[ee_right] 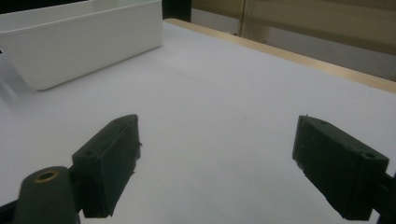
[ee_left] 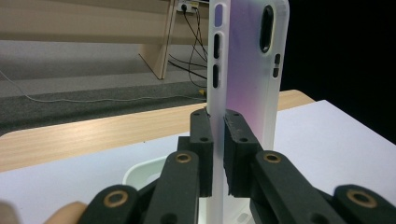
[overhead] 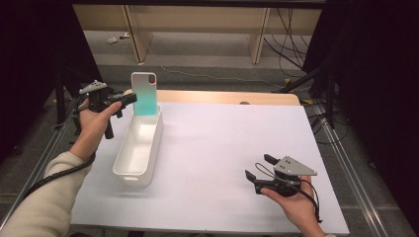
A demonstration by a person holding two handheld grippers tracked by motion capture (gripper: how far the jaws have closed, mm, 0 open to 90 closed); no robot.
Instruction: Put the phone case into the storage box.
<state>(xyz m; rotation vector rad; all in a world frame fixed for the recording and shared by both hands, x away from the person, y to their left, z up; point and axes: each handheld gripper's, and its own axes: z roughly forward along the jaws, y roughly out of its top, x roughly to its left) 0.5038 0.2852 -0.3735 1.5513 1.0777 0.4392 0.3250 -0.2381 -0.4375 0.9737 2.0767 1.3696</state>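
Even overhead light brightens the white counter (overhead: 222, 148), while the room's sides fall into darkness. A soft shadow lies beside the bin (overhead: 138, 143). In both gripper views, the nearest tool parts blur; the high view looks soft and grainy.

The white bin (overhead: 138, 148) stands at centre left of the high view, and a phone case (overhead: 144, 94) rises upright above its far end, barring passage there. From the bin rightward, the white tabletop (overhead: 217, 148) lies open across the frame's middle.
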